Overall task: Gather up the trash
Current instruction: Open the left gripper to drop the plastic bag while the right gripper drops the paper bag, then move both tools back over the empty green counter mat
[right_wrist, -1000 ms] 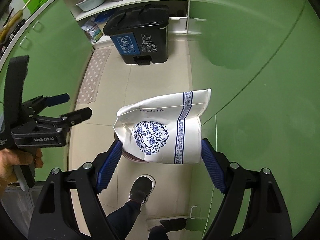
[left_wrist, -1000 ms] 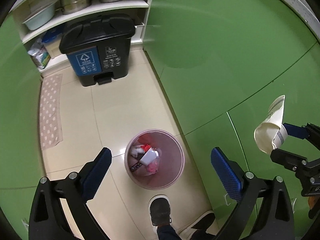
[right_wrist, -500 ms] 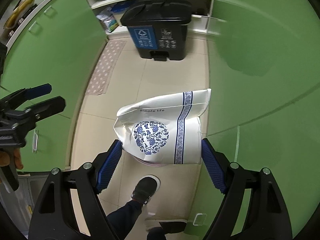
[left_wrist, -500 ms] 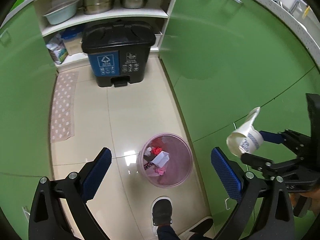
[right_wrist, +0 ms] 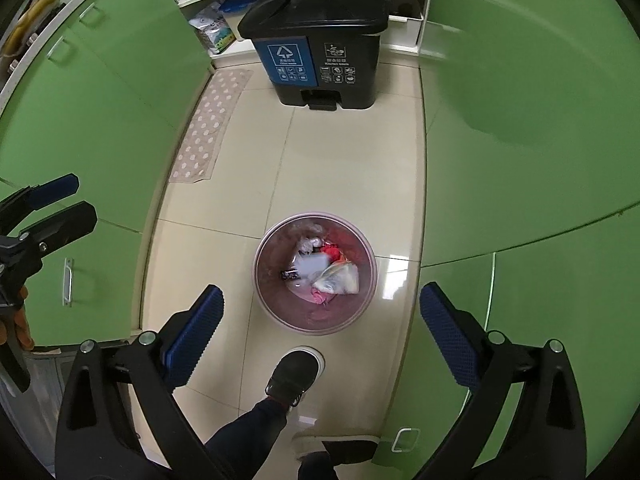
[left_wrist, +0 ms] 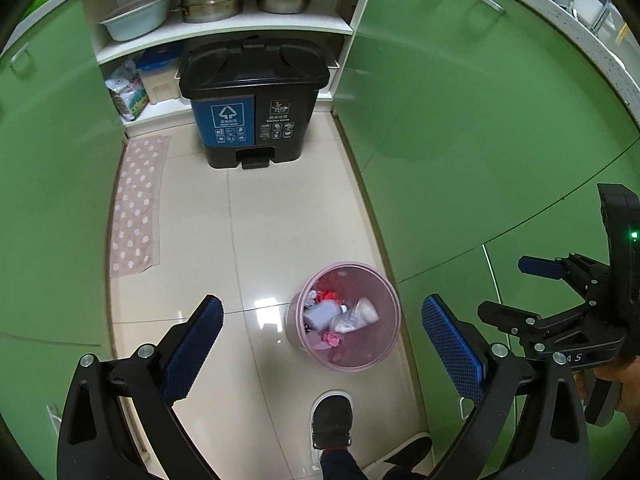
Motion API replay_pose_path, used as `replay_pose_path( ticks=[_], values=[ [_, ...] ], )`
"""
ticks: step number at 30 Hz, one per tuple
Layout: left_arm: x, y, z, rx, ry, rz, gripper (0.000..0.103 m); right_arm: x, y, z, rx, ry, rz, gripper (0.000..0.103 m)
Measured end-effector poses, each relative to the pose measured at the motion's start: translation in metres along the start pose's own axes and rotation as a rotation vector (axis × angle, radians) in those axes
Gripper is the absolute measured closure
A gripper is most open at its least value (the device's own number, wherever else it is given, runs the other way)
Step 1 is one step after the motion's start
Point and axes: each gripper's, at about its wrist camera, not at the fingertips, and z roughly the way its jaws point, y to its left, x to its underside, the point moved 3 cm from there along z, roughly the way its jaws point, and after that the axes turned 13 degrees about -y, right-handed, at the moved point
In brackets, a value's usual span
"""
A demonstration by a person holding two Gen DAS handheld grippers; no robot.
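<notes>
My right gripper (right_wrist: 320,312) has just been opening and hangs wide, empty, over the pink bin (right_wrist: 316,274); my left gripper (left_wrist: 322,328) gapes empty too. The crumpled bag (right_wrist: 338,278) lies inside: light, soft, best pinched at a fold.

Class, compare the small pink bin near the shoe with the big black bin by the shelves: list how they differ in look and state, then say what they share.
The pink bin is round, translucent and small; the black bin is boxy, opaque and much larger.
The pink bin is lidless, its trash showing; the black bin has its lid shut, contents hidden.
The pink bin is plain; the black bin carries blue and black sorting labels and a foot pedal.
Both stand upright on the tiled floor.
</notes>
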Motion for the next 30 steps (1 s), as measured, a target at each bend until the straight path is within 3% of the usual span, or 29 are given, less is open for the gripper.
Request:
replay_pose_path(
  ticks=[8,13,22,30],
  values=[
    [-0.007,-0.013,-0.02,0.007,0.002,0.011,0.007,-0.008,-0.001,-0.039,0.015,-0.024,0.02,0.006],
    [-0.023,-0.029,-0.056,0.014,-0.006,0.026,0.007,-0.022,0.001,-0.083,0.021,-0.049,0.027,0.006],
    [-0.082,-0.087,-0.151,0.049,-0.083,0.088,0.007,-0.057,-0.004,-0.225,0.041,-0.185,0.065,0.004],
    [-0.128,-0.162,-0.212,0.115,-0.161,0.177,0.007,-0.064,-0.046,-0.338,0.134,-0.299,0.126,0.003]
  ],
)
